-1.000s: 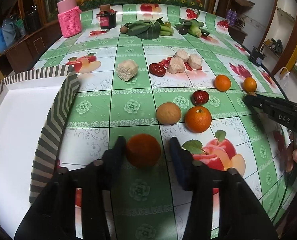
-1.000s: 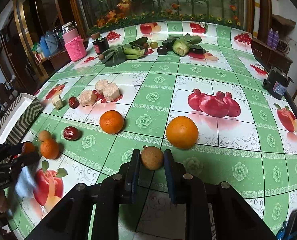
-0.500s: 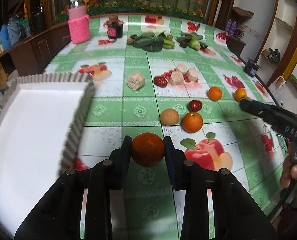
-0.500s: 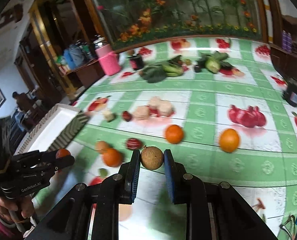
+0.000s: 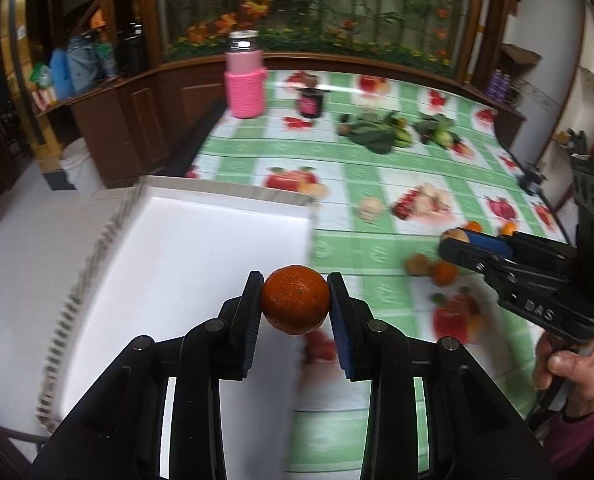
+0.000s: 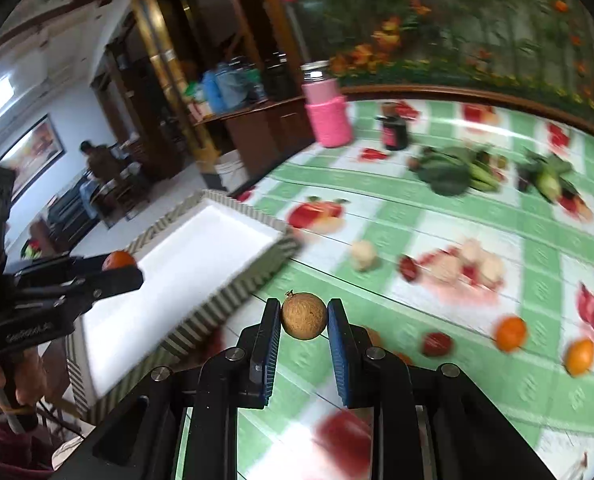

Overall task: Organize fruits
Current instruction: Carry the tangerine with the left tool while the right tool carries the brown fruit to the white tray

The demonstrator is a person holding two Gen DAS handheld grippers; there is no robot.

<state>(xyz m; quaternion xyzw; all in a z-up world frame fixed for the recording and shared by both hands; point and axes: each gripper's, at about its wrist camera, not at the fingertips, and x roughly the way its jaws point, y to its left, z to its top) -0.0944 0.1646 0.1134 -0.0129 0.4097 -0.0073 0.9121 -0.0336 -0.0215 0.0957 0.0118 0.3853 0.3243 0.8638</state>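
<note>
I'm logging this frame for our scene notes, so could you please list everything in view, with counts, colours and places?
Tangerine: one, deep orange, held above the tray's near edge.
Round brown fruit: one, tan, held above the tablecloth.
Tray: one, white with striped rim, table's left side.
Loose oranges: two clear at right, others blurred.
Dark red fruits: about two, mid-table.
Pale chunks: several, mid-table.
Leafy vegetables: two piles, green, far side.
Pink bottle: one, far left.
Dark jar: one, beside it.
Tablecloth: green-white checks, fruit prints.
Left gripper: black, shut on tangerine.
Right gripper: black, shut on brown fruit.
</note>
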